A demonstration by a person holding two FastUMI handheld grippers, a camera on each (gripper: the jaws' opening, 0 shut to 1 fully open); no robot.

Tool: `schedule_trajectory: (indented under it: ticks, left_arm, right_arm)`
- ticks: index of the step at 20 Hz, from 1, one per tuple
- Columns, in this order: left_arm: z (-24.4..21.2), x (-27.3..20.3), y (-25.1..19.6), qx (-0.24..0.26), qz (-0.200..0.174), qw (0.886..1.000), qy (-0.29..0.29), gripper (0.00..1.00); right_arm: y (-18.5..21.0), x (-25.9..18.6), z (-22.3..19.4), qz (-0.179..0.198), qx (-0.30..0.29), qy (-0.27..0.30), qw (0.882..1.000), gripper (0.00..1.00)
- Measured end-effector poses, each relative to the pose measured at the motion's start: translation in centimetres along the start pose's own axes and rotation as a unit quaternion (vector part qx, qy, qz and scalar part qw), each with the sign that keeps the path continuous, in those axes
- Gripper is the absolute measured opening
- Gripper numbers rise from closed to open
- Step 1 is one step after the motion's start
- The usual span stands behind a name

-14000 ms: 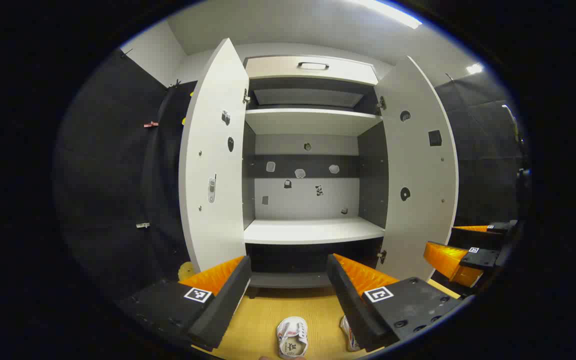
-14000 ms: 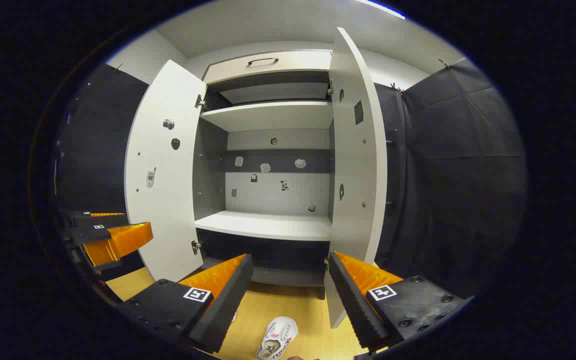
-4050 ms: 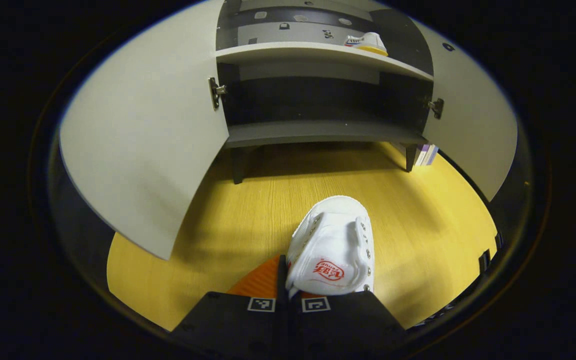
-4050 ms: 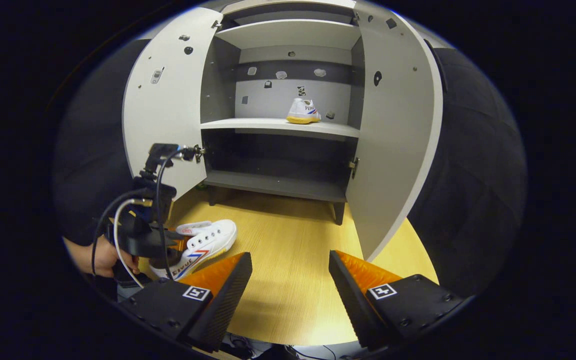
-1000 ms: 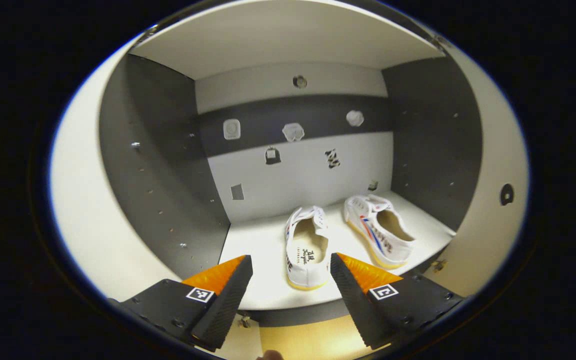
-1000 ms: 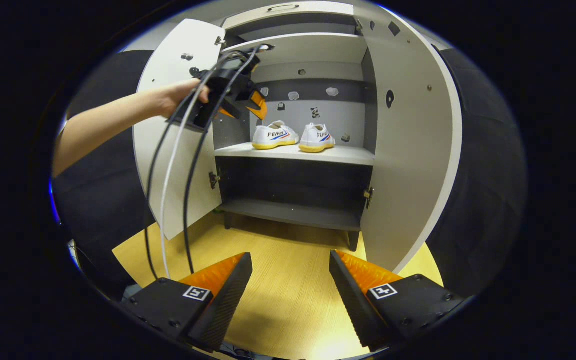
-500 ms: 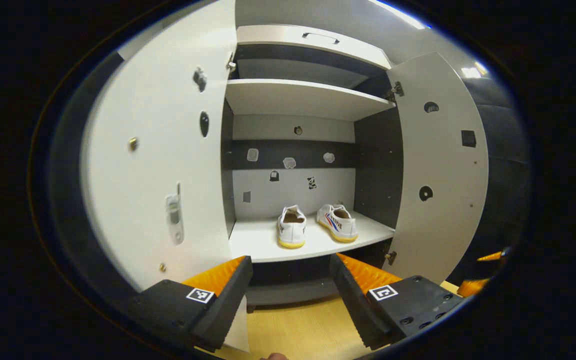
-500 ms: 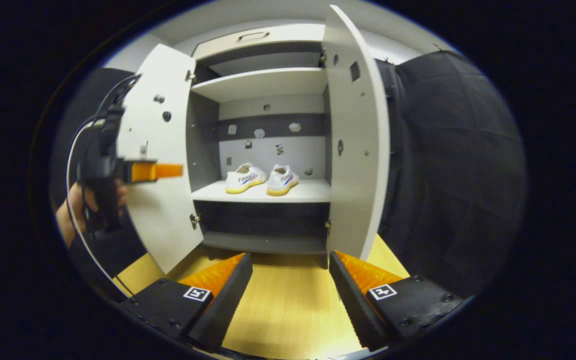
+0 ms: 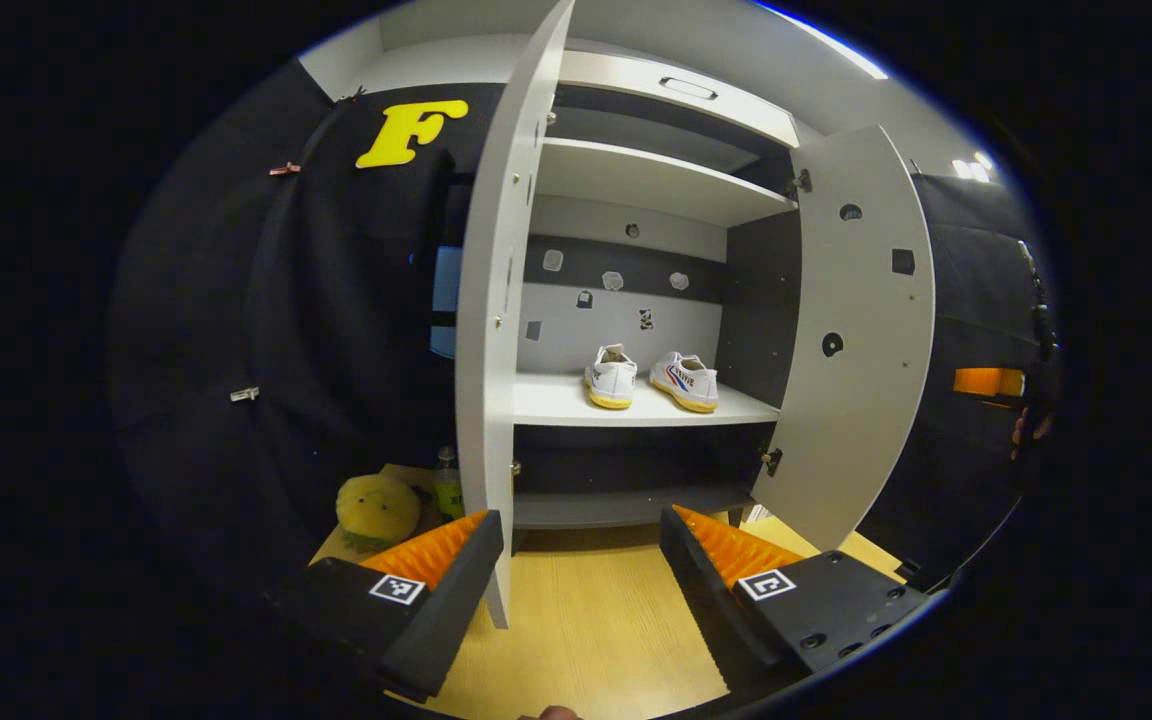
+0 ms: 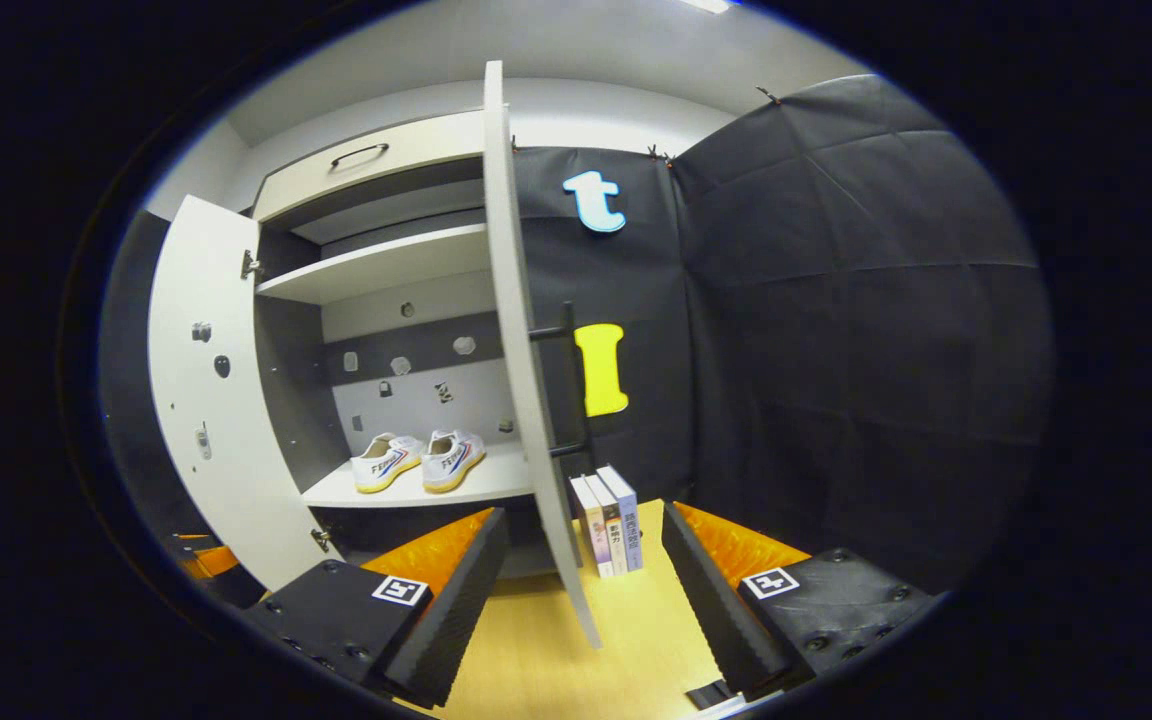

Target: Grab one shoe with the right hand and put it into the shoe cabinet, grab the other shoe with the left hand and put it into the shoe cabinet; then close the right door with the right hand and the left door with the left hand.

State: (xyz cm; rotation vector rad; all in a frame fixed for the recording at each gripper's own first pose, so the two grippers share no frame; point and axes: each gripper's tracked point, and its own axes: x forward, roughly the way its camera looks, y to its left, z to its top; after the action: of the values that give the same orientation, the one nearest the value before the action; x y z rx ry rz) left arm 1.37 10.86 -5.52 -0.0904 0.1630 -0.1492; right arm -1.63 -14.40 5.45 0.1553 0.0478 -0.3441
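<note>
Two white shoes (image 9: 652, 378) sit side by side on the cabinet shelf (image 9: 556, 403), both doors (image 9: 484, 330) open, both grippers' (image 9: 581, 570) fingers spread, holding nothing.

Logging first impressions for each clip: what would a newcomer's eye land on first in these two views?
Probably the pair of white shoes side by side on the middle shelf of the open shoe cabinet. Next, the two doors swung wide: the left door edge-on in the left gripper view, the right door edge-on in the right gripper view. Small extras: a yellow plush toy and upright books on the floor beside the cabinet.
</note>
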Motion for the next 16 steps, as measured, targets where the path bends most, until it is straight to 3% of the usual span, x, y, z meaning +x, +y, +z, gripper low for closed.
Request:
schedule_trajectory:
  ticks: [2,7,16]
  left_arm:
    - [0.8,-1.2,1.1,-0.005,0.006,1.000,-0.012,0.97]
    - [1.8,-3.5,3.6,0.007,0.037,0.999,-0.018,0.95]
    - [0.2,-4.4,0.5,-0.019,0.060,0.998,-0.004,0.95]
  right_arm:
    - [-1.7,1.1,1.3,-0.019,0.001,-0.011,1.000,0.98]
    - [-4.0,4.8,4.0,-0.024,-0.037,-0.020,0.999,0.98]
    - [-3.8,11.8,6.5,-0.008,-0.071,-0.031,0.997,0.96]
